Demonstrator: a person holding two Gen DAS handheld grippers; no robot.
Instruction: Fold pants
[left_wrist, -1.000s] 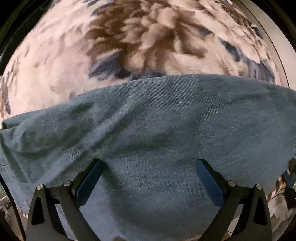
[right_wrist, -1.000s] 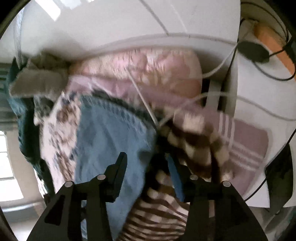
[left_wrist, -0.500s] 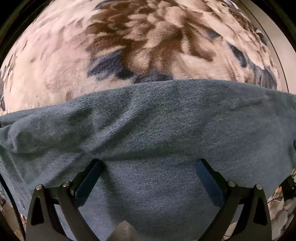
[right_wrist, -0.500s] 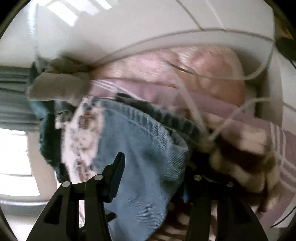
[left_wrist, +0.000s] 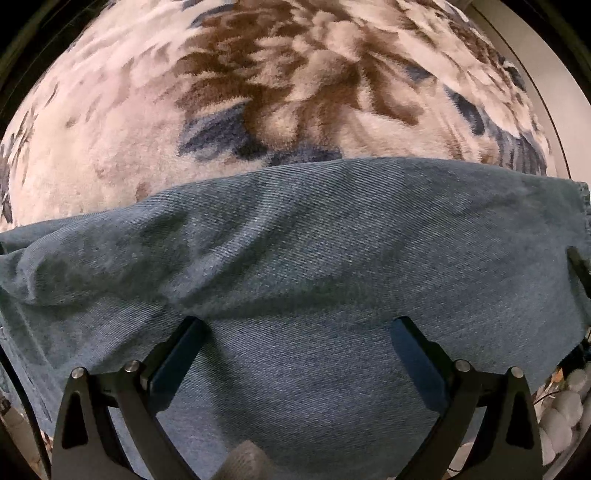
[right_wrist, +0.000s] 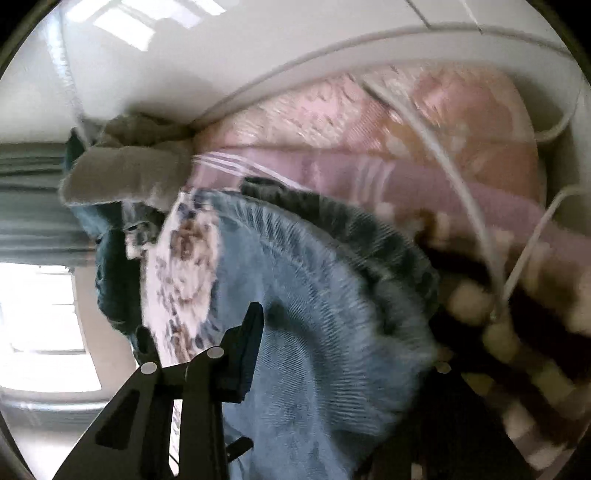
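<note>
Plush floral blanket (left_wrist: 258, 96) bears the denim pants (left_wrist: 314, 266), half folded, left gripper (left_wrist: 297, 332) spread above them, right gripper's (right_wrist: 332, 332) grip unclear.

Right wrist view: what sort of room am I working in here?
Most likely a bedroom. The jeans lie on a plush floral blanket, with a pink quilt bunched against the white wall and a bright window alongside.
</note>
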